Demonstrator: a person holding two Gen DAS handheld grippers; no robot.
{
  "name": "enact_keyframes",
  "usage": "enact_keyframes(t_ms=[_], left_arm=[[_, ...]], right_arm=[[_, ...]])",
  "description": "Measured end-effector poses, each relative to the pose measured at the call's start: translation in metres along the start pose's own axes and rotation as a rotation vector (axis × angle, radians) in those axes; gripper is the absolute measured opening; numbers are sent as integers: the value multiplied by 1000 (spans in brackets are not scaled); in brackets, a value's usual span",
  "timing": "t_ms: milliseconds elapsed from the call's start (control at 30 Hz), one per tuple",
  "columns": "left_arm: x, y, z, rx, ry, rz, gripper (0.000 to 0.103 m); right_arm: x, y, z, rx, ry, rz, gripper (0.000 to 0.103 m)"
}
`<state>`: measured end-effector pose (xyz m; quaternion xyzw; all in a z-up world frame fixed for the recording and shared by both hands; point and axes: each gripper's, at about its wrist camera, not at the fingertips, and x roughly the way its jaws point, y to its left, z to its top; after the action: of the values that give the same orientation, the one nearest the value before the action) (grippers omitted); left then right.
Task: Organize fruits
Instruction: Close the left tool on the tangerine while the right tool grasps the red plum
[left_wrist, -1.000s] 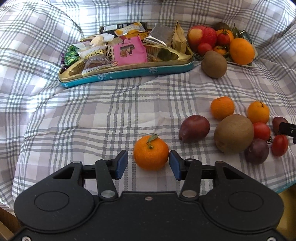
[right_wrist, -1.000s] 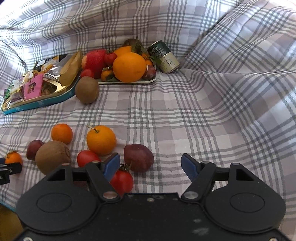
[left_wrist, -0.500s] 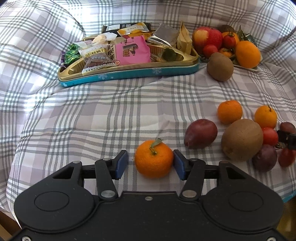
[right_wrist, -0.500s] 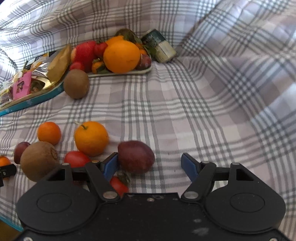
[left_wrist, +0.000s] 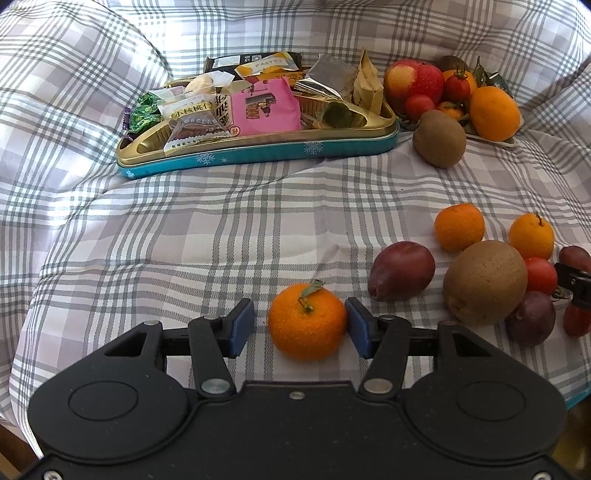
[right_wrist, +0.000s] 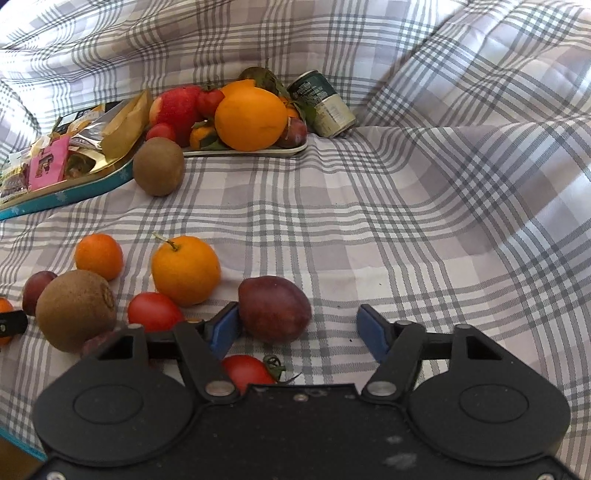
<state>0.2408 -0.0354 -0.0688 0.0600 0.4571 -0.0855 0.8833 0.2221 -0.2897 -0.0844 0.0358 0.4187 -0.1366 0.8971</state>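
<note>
The left gripper (left_wrist: 300, 326) sits low over the checked cloth (left_wrist: 184, 229) with a small orange with a leaf (left_wrist: 307, 321) between its blue pads. Its jaws have just been closing. The right pad touches the orange, but the left pad has a little gap, so the orange is not pinched yet.

The right gripper (right_wrist: 299, 328) has a dark red plum (right_wrist: 274, 308) between its pads. Its jaws have just been closing too. The left pad touches the plum, and the right pad is well apart from it, so the jaws are spread. A red tomato (right_wrist: 248, 371) peeks out just under this gripper.

A bit farther, beside the plum, lie a bigger orange with a stem (right_wrist: 185, 270), another tomato (right_wrist: 154, 312), a brown kiwi (right_wrist: 75, 310) and a small orange (right_wrist: 98, 255). They lie close together on the cloth.

Far back is a white plate (right_wrist: 284, 149) piled with fruit: a big orange (right_wrist: 251, 118), a red apple (right_wrist: 176, 109) and more. One kiwi (right_wrist: 159, 166) lies on the cloth just in front of the plate. A green can (right_wrist: 322, 103) lies on its side behind the plate. To the left is a blue and gold tin of snacks (left_wrist: 258, 151)
</note>
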Motion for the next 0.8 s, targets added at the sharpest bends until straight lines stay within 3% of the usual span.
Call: enact_keyframes(t_ms=[67,133,433,800], left_arm=[[-1,0,0,0,-1,-17,51],[-2,-2,0,4,-2,-18,50],[-25,2,1,-15,-54,-22,50],[-87,5,-5,-12,-129,-43,50]], right_arm=[[-2,3,1,-17,-4,18,47],[-4,6,2,-40,-9,34,40],[-17,-1,8,1,-37,19,40],[-82,-13,0,19,-129,58,40]])
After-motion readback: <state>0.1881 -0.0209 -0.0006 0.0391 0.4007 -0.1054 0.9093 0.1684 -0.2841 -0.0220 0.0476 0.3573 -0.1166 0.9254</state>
